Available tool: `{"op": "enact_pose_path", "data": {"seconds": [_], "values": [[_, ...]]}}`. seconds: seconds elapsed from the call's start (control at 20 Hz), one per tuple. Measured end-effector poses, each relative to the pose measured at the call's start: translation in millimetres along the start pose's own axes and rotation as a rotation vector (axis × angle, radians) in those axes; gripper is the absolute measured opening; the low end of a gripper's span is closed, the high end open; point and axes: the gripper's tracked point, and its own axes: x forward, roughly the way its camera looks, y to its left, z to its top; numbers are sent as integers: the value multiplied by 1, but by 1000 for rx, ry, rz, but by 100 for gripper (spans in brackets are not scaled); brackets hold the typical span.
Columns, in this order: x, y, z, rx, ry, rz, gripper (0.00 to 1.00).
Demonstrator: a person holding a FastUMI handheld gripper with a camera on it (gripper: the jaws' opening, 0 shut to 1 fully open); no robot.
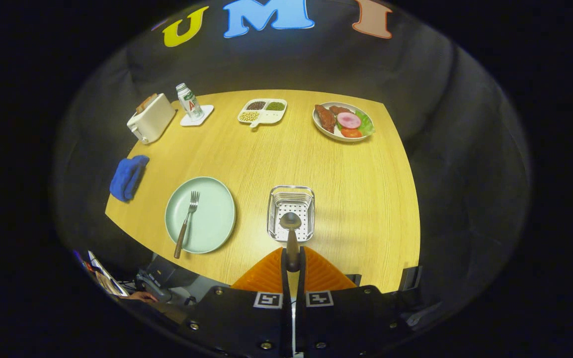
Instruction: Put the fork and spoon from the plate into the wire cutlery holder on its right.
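1. Gripper view, hold: my gripper (292, 266) has both fingers pinched on the spoon (290, 231) handle. The bowl of the spoon points ahead, hanging over the holder (291, 213).
2. Gripper view, depth: I cannot tell for certain whether the spoon tip is already inside the holder or above its rim; the fisheye flattens height here.
3. Progress: I judge the task under half done. The spoon is lifted and lined up but not released. The fork (188, 221) lies untouched on the plate (214, 219), handle overhanging the near rim.
4. Layout: the holder stands to the right of the plate, apart from it, with bare table (356, 199) between and beyond.
5. Edges: plate and holder both sit near the front table edge; the fork handle reaches close to it.
6. Room: the toaster (151, 118), bottle (189, 101), tray (262, 112), food dish (343, 122) and blue cloth (128, 176) all lie well apart from my working lane.
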Motion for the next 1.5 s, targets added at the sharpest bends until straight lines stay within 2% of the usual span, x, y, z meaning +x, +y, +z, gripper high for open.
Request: {"op": "enact_pose_path", "data": {"seconds": [0.05, 0.2, 0.45, 0.5, 0.55, 0.8, 0.85, 1.1, 1.25, 1.5], "values": [[4, -3, 1, -23, 4, -22, 3], [16, 2, 3, -58, 16, -20, 3], [18, -8, 16, -47, -15, -61, 14], [15, -5, 19, -31, -27, -50, 19], [11, -5, 22, -13, -38, -53, 36], [-21, 20, 29, 28, -143, -17, 40], [-25, 27, 27, 16, -165, -22, 53], [-33, 84, 9, -42, -206, 21, 54], [-32, 112, -3, -38, -218, 36, 54], [-19, 162, -28, -20, -180, 110, 54]]}}
